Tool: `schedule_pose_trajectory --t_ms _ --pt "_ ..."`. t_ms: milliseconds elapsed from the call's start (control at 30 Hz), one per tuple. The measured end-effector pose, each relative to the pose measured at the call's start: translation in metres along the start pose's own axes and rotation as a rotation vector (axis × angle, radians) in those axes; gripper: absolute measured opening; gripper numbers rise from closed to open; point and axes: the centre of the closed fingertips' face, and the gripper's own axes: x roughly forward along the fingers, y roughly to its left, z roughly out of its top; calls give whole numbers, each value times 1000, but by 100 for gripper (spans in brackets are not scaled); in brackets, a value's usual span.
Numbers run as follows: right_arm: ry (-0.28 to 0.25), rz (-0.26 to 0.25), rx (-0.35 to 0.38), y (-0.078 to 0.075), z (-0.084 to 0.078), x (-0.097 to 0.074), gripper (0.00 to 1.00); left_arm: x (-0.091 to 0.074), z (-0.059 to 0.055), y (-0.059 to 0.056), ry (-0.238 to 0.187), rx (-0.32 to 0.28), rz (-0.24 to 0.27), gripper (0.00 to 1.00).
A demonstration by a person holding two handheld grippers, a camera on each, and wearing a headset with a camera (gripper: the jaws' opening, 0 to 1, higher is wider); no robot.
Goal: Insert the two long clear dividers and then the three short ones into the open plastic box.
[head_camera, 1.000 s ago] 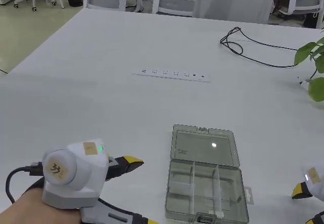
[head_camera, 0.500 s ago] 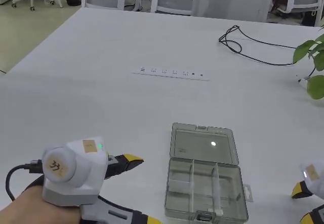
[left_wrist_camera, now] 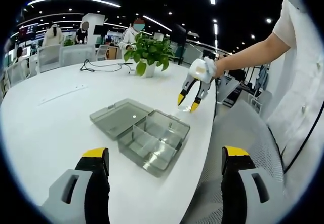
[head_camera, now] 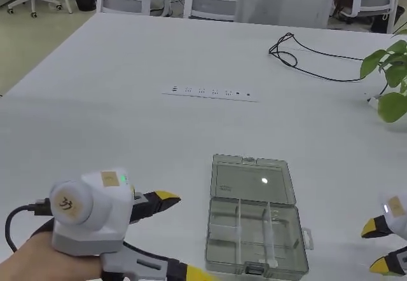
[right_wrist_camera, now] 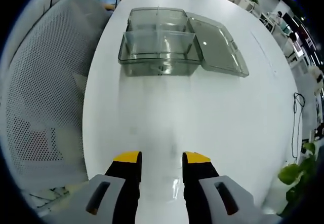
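The clear plastic box (head_camera: 256, 239) lies open near the table's front edge, with its lid (head_camera: 253, 180) flat behind it. Clear dividers stand inside: two long ones (head_camera: 238, 230) run from hinge to latch, with a short cross piece in the left lane. My left gripper (head_camera: 179, 236) hovers left of the box, open and wide, holding nothing. In the left gripper view the box (left_wrist_camera: 154, 138) sits ahead between the left gripper's (left_wrist_camera: 165, 153) jaws. My right gripper (head_camera: 380, 247) is right of the box, open with a narrow gap and nothing in it. The right gripper (right_wrist_camera: 161, 158) points at the box (right_wrist_camera: 159, 46).
A white power strip (head_camera: 211, 93) lies mid-table, with a black cable (head_camera: 299, 55) coiled farther back. A potted plant (head_camera: 388, 71) stands at the right edge. Office chairs line the far side. A mesh chair (right_wrist_camera: 45, 82) stands by the near table edge.
The head view has shifted slightly. Both grippers and the box hold about the same places.
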Motion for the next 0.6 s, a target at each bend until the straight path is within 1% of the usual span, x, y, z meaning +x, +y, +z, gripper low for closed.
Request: schedule_pose_trajectory --t_ms 233,367,433,467,500,600 --pt "-57 -56 -9 -3 31 -20 33 3 12 -5 -37 -39 -10 92" --pt "-91 -87 -14 -4 51 -31 33 5 22 -7 -66 -85 -17 89" --pt "-102 -97 -17 -3 59 -36 33 7 27 -9 -74 -111 -23 87" --pt "-104 -98 -18 -2 60 -37 33 8 28 -9 -79 -122 -24 85" --pt "-111 -104 -21 -2 66 -40 33 8 30 -8 -84 -135 -23 83" --pt "-128 -114 -26 0 77 -45 33 11 38 -9 -112 -182 -35 80"
